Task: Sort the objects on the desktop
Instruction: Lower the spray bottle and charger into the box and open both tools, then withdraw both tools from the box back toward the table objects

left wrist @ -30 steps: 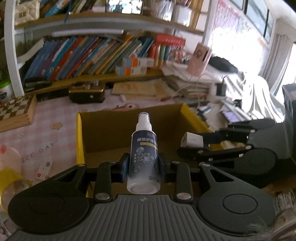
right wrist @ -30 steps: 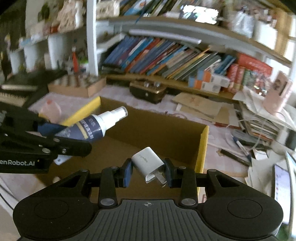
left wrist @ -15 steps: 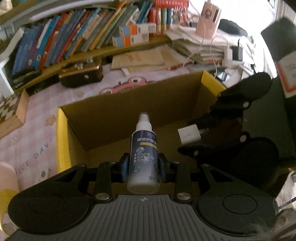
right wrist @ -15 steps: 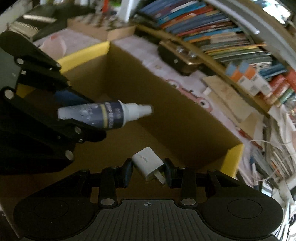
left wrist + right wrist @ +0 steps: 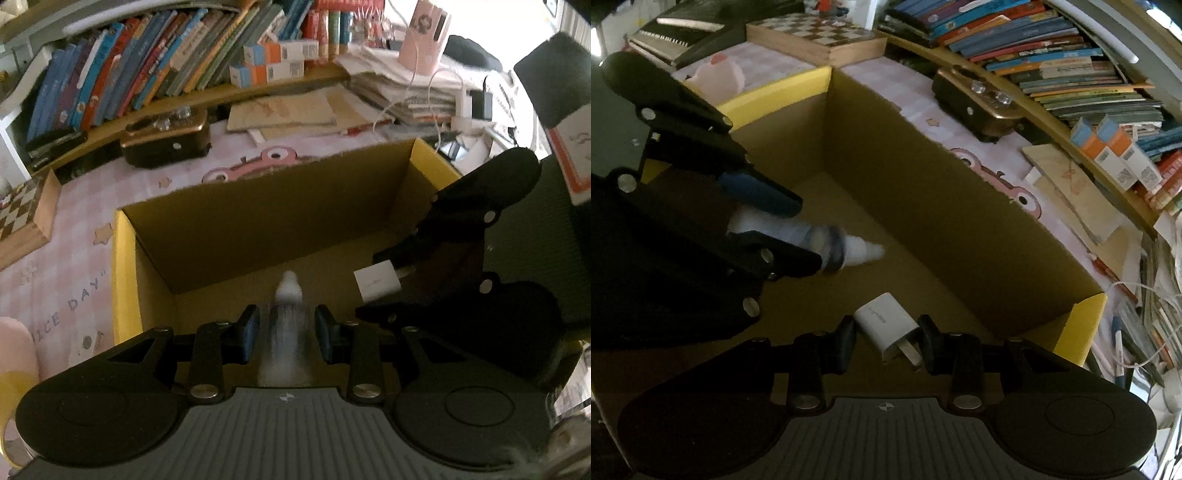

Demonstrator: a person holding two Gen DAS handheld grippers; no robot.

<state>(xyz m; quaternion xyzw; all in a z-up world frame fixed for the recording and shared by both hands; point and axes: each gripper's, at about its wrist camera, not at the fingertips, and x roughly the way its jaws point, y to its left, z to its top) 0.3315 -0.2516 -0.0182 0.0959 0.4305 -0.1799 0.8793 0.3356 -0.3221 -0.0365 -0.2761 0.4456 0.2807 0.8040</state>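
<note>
Two grippers hang over one open cardboard box with yellow flaps, both reaching down into it. Beyond the box's far wall, ahead of both tools, lie one brown case with two clear knobs, a heap of flat papers and a long row of leaning books; one chessboard box sits off to the left gripper's left.

The left gripper has its jaws parted, with a gap on each side of the one spray bottle between them. That bottle is blurred, its long axis running straight ahead along the fingers, white nozzle end pointing away toward the box floor; whether it touches the floor I cannot tell.

To its right, the right gripper is clamped on one white charger plug, held above the box floor, prongs angled back toward the gripper's right finger, body tilted forward and left.
</note>
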